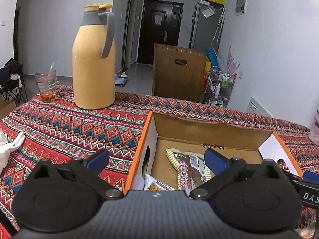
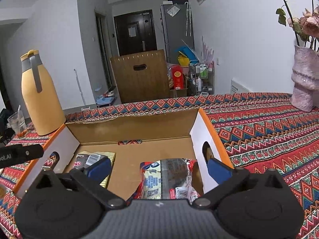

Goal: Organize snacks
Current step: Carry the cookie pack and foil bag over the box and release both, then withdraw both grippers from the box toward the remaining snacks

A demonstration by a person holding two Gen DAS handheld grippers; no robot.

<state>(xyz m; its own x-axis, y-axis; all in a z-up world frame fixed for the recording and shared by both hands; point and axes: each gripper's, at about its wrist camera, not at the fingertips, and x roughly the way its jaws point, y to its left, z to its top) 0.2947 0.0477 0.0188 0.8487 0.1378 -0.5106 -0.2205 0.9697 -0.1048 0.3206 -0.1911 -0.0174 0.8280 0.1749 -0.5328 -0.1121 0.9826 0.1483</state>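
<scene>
I hold both units over the cardboard box [image 2: 135,125] on the desk [image 2: 269,131]. The left hand-held gripper [image 1: 157,159] is spread wide, nothing between its fingers; below it lies a brown snack packet [image 1: 191,171] with red characters and a barcode. The right hand-held gripper [image 2: 158,168] is likewise spread, above a red-and-white snack bag [image 2: 169,179] showing QR codes. Its right finger [image 2: 218,169] sits beside the box's right wall. The box centre floor is bare.

Matt cardboard box [image 2: 131,127], glossy plastic snack packets [image 2: 169,177], woven cloth tablecloth [image 2: 269,123], smooth plastic flask [image 1: 93,63]
</scene>
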